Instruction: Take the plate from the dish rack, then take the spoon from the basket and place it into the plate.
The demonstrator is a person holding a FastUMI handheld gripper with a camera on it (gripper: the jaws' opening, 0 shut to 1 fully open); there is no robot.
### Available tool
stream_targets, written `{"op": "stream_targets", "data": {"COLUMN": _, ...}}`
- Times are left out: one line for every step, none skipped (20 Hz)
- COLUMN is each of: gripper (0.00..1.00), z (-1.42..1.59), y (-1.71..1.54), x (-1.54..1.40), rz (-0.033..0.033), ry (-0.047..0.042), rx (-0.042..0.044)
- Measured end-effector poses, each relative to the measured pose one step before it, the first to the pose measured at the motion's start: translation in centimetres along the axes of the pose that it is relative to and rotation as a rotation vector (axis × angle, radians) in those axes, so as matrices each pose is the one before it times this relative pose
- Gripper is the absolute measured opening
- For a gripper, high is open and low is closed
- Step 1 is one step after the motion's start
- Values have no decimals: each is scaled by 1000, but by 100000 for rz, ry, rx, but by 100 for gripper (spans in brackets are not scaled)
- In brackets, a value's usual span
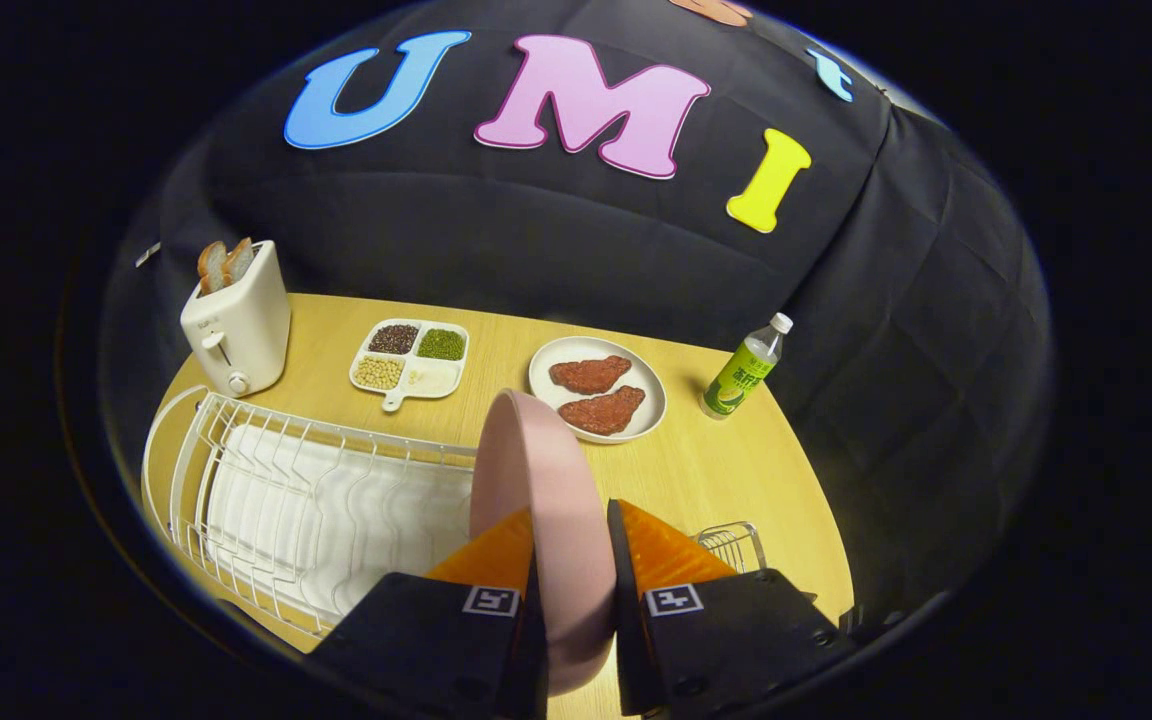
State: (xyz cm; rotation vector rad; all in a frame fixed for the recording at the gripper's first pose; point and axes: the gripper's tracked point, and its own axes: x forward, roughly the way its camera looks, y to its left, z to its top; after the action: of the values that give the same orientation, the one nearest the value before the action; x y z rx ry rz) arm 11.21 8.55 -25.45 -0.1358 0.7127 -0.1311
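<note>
The gripper [573, 545] was seen clamped on the pink plate [536, 480]; both orange fingers [491, 555] were pressed against it, one on each face, with the jaws held apart only by the plate's thickness; the plate was held on edge, upright, rising beyond the fingertips; its lower rim was cut off between the black finger bodies. The white wire dish rack [286, 500] was located just beside the left finger, lying on the wooden table [736, 470]; its near corner was hidden by the gripper; its slots were seen to be vacant. A small wire basket [733, 545] was partly hidden behind the right finger; its contents could not be made out, and the spoon could not be located. Beyond the plate, a white plate of two meat patties [597, 388] was set; a divided tray of beans [410, 357], a toaster with bread [236, 320] and a green-labelled bottle [746, 370] were spaced along the far table edge.
</note>
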Motion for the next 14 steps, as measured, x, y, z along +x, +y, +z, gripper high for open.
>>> {"op": "stream_targets", "data": {"gripper": 31, "z": 105, "y": 44, "x": 3, "rz": -752, "ry": 48, "rx": -347}}
{"op": "stream_targets", "data": {"gripper": 31, "z": 193, "y": 71, "x": -6, "rz": -1212, "ry": -349, "rx": -1308}}
{"op": "stream_targets", "data": {"gripper": 31, "z": 375, "y": 172, "x": 6, "rz": -1112, "ry": -961, "rx": -2307}}
{"op": "stream_targets", "data": {"gripper": 31, "z": 526, "y": 336, "x": -90, "rz": -940, "ry": -1541, "rx": -3580}}
{"op": "stream_targets", "data": {"gripper": 31, "z": 639, "y": 307, "x": -229, "rz": -700, "ry": -1976, "rx": -4634}}
{"op": "stream_targets", "data": {"gripper": 31, "z": 703, "y": 237, "x": -230, "rz": -743, "ry": -2150, "rx": -4554}}
{"op": "stream_targets", "data": {"gripper": 31, "z": 798, "y": -10, "x": -271, "rz": -992, "ry": -2553, "rx": -3637}}
{"op": "stream_targets", "data": {"gripper": 31, "z": 778, "y": -73, "x": -356, "rz": -679, "ry": -2234, "rx": -2338}}
{"op": "stream_targets", "data": {"gripper": 31, "z": 574, "y": -119, "x": -357, "rz": -499, "ry": -1645, "rx": -1011}}
{"op": "stream_targets", "data": {"gripper": 31, "z": 454, "y": -351, "x": -413, "rz": -525, "ry": -1281, "rx": 587}}
{"op": "stream_targets", "data": {"gripper": 31, "z": 339, "y": -485, "x": -393, "rz": 75, "ry": -891, "rx": 1806}}
{"op": "stream_targets", "data": {"gripper": 31, "z": 171, "y": -499, "x": -519, "rz": 703, "ry": -592, "rx": 2718}}
{"op": "stream_targets", "data": {"gripper": 31, "z": 66, "y": -615, "x": -510, "rz": 770, "ry": -317, "rx": 3390}}
{"op": "stream_targets", "data": {"gripper": 31, "z": 15, "y": -658, "x": -630, "rz": 1228, "ry": -371, "rx": 3889}}
